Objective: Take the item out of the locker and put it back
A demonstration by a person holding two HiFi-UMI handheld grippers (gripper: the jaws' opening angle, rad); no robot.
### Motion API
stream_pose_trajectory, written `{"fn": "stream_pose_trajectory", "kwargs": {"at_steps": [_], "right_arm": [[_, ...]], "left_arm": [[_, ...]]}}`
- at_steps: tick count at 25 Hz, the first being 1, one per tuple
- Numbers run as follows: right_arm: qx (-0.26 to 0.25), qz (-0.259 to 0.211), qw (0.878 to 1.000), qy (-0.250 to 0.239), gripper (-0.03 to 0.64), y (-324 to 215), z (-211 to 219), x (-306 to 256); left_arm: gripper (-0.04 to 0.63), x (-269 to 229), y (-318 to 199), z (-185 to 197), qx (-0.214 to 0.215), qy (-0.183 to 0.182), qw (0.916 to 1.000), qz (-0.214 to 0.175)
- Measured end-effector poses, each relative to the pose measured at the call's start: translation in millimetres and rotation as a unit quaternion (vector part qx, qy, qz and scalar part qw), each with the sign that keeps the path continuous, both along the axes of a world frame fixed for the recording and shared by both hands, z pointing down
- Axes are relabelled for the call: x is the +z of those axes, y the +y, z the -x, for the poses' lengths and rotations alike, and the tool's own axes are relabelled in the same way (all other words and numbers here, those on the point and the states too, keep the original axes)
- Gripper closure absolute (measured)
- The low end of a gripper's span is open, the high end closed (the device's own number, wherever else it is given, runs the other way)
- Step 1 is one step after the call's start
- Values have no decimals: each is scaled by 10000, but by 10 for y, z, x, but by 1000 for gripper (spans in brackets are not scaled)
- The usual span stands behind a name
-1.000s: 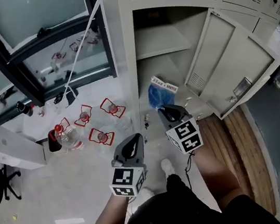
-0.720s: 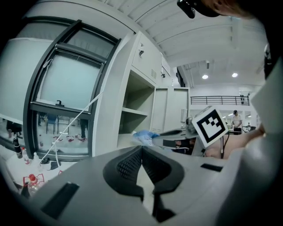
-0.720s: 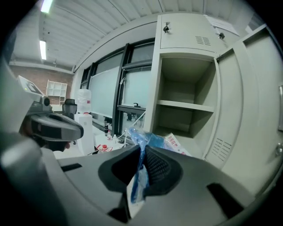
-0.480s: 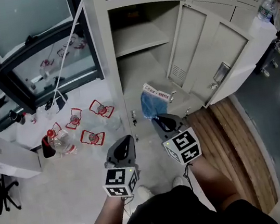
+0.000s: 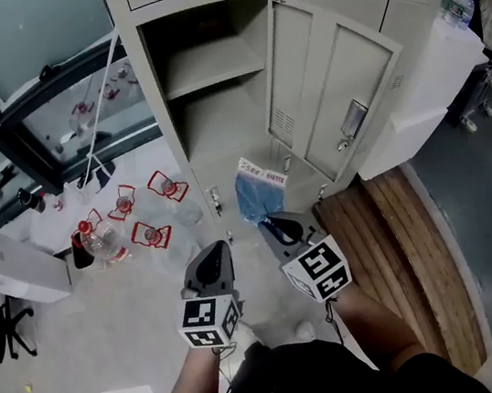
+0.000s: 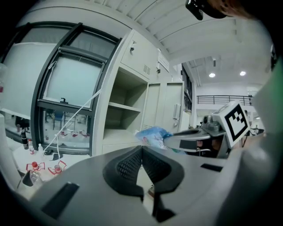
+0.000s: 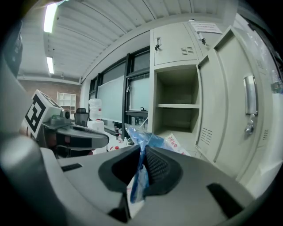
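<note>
A blue plastic packet with a white label (image 5: 258, 192) hangs just in front of the open locker's lower compartment (image 5: 216, 122). My right gripper (image 5: 269, 226) is shut on its near end. In the right gripper view the packet (image 7: 147, 140) runs up from between the pressed pads toward the locker (image 7: 177, 117), whose shelf and floor are bare. My left gripper (image 5: 218, 247) is held beside the right one, to its left, and is shut with nothing in it; its pads meet in the left gripper view (image 6: 141, 148), where the packet (image 6: 152, 134) shows ahead.
The locker door (image 5: 341, 97) stands open to the right. Several red-labelled bottles (image 5: 130, 223) and a white box (image 5: 16, 266) lie on the floor to the left, under a dark window frame (image 5: 54, 92). A wooden platform (image 5: 392, 242) lies to the right.
The right gripper has drawn the blue packet back out of the locker's lower compartment toward me. The left gripper has stayed beside it, still shut.
</note>
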State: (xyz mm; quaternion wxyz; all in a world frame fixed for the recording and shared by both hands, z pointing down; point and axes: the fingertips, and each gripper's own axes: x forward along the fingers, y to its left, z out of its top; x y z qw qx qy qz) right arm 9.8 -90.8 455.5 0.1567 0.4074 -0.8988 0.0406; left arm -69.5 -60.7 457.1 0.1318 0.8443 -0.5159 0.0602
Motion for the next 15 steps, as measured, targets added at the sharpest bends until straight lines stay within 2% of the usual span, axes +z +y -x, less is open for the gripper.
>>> {"fn": "stream_pose_trajectory", "kwargs": {"at_steps": [7, 15], "right_arm": [[-318, 68, 9992, -247, 591, 274, -389, 7], [-608, 134, 9972, -411, 591, 535, -713, 73]], "left_arm": [[591, -22, 344, -460, -238, -125, 9996, -20], [591, 72, 635, -810, -525, -165, 9985, -6]]}}
